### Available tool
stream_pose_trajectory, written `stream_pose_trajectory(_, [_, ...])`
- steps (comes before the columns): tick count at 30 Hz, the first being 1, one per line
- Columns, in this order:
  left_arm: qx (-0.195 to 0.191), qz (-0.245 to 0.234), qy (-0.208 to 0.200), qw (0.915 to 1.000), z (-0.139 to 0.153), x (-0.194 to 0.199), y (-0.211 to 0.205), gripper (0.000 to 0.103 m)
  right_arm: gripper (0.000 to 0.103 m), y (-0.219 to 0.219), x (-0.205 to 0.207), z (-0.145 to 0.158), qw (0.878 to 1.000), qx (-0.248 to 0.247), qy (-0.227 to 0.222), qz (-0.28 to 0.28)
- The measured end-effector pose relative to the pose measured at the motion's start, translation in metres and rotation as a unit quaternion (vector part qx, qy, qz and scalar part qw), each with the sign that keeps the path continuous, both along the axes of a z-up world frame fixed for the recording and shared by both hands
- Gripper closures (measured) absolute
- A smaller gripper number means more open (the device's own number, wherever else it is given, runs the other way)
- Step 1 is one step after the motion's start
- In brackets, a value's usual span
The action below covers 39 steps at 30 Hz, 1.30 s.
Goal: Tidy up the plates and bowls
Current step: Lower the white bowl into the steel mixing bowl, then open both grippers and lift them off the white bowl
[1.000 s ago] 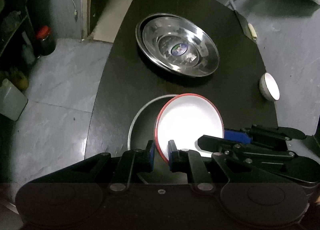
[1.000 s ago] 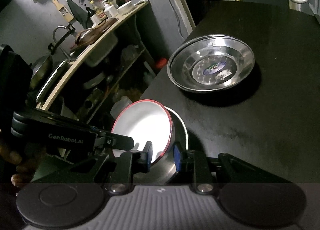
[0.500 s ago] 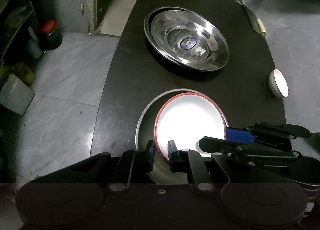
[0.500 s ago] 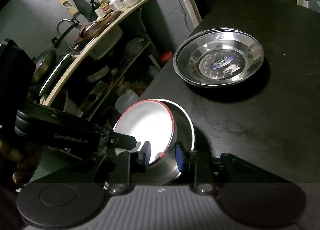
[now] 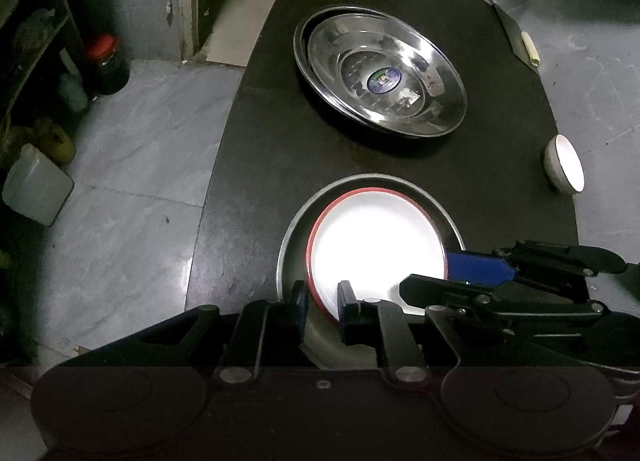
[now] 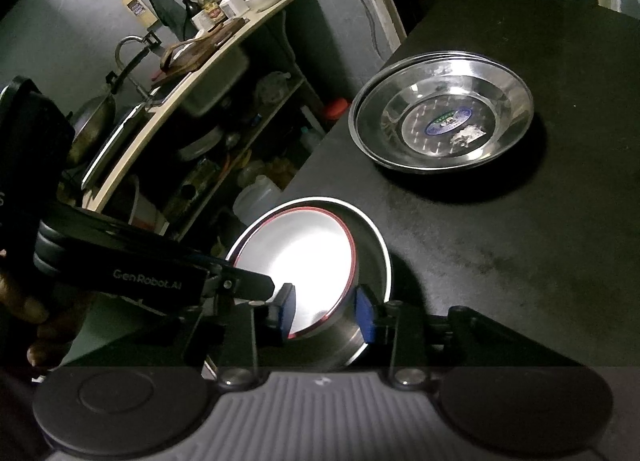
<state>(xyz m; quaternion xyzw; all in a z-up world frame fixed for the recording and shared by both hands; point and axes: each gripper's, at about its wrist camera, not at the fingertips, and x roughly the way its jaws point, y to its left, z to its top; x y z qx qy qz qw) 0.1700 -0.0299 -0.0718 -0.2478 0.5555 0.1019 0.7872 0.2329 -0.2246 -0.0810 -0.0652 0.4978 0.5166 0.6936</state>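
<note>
Your red-rimmed white bowl (image 5: 376, 245) sits nested inside the steel bowl (image 5: 292, 245) at the near end of the black table (image 5: 500, 73). Your left gripper (image 5: 322, 295) straddles the white bowl's near rim, its jaws narrow and just eased wider; I cannot tell whether the pads still press. Your right gripper (image 6: 326, 311) has just been opening, its jaws now apart around the rims of both bowls. Farther back stands a stack of steel plates (image 5: 384, 73), and a small white cup (image 5: 564, 169) rests near the table's right edge.
</note>
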Motion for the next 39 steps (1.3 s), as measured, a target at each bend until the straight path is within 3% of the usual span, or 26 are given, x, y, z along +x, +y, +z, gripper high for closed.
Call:
stream_pose_trajectory(13, [0.023, -0.018, -0.002, 0.9996, 0.012, 0.002, -0.001, 0.079, 0.061, -0.012, 0.004, 0.005, 1.000, 0.022, -0.001, -0.016])
stream_pose_trajectory(16, [0.037, -0.023, -0.019, 0.9989, 0.023, 0.002, -0.002, 0.069, 0.057, -0.019, 0.005, 0.011, 0.999, 0.036, -0.007, -0.026])
stream_pose_trajectory(18, [0.052, -0.032, -0.035, 0.9975, 0.031, 0.003, -0.005, 0.058, 0.043, -0.022, 0.005, 0.015, 0.998, 0.042, -0.015, -0.038])
stream_pose_trajectory(19, [0.060, -0.036, -0.042, 0.9967, 0.034, 0.004, -0.007, 0.055, 0.041, -0.025, 0.006, 0.017, 0.998, 0.041, -0.023, -0.048])
stream_pose_trajectory(24, [0.093, -0.054, -0.081, 0.9910, 0.048, 0.012, -0.015, 0.019, 0.032, -0.045, 0.016, 0.020, 0.993, 0.050, -0.031, -0.107])
stream_pose_trajectory(26, [0.104, -0.059, -0.090, 0.9888, 0.051, 0.018, -0.018, 0.012, 0.030, -0.055, 0.021, 0.017, 0.989, 0.050, -0.033, -0.135])
stream_pose_trajectory(31, [0.110, -0.083, -0.096, 0.9858, 0.052, 0.038, -0.027, 0.002, 0.018, -0.085, 0.037, 0.007, 0.972, 0.056, -0.032, -0.227])
stream_pose_trajectory(35, [0.110, -0.111, -0.099, 0.9827, 0.050, 0.057, -0.038, 0.001, 0.014, -0.111, 0.051, -0.008, 0.948, 0.057, -0.011, -0.313])
stream_pose_trajectory(39, [0.095, -0.141, -0.104, 0.9800, 0.045, 0.078, -0.051, 0.001, 0.000, -0.136, 0.057, -0.024, 0.925, 0.064, 0.017, -0.373])
